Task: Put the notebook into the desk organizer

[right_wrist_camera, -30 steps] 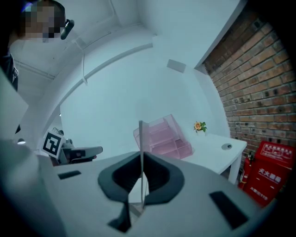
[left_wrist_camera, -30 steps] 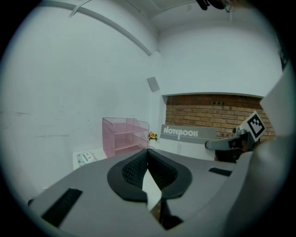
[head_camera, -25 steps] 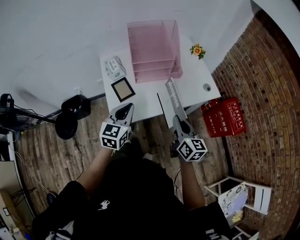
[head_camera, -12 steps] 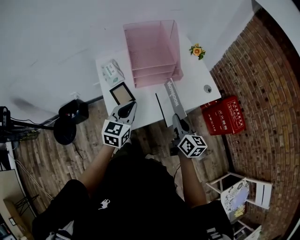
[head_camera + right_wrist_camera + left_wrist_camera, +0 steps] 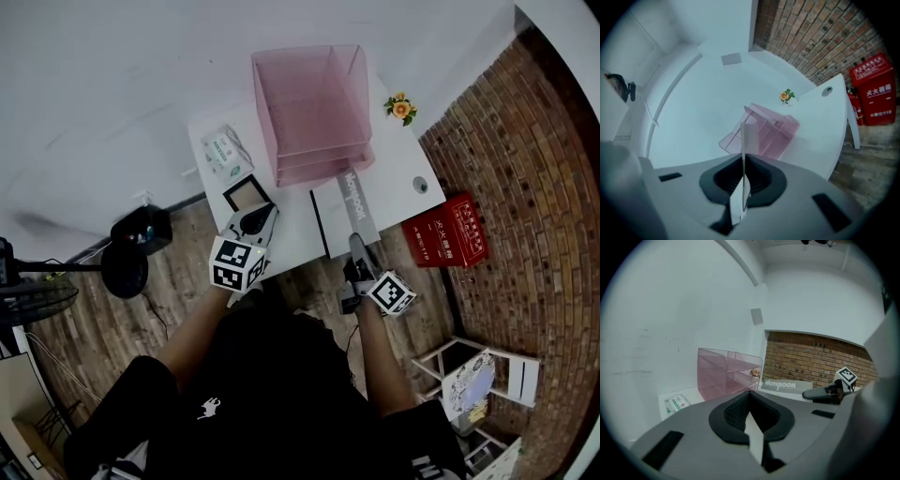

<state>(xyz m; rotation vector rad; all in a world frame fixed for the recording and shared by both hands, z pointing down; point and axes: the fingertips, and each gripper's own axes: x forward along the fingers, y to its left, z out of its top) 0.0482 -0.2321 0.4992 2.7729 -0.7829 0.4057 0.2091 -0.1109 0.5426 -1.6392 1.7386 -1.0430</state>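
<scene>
A pink see-through desk organizer [image 5: 309,108] with stacked trays stands at the back of the white table [image 5: 403,159]. My right gripper [image 5: 357,242] is shut on the near end of the grey notebook [image 5: 359,199]. The notebook's far end reaches the organizer's front, at the lowest tray. In the right gripper view the notebook [image 5: 749,133] shows edge-on between the pads, in line with the organizer [image 5: 768,136]. My left gripper [image 5: 258,217] hovers shut and empty over the table's front left. From the left gripper view the notebook [image 5: 780,384] and the right gripper [image 5: 825,392] lie to the right.
A tissue pack [image 5: 225,150] and a small framed board [image 5: 247,194] lie left of the organizer. A small flower [image 5: 401,108] sits at the table's right. A thin white sheet with a dark edge [image 5: 323,220] lies beside the notebook. A red box [image 5: 448,232] stands on the floor.
The right gripper has carried the notebook forward until its far end meets the organizer's front. The left gripper has hardly moved.
</scene>
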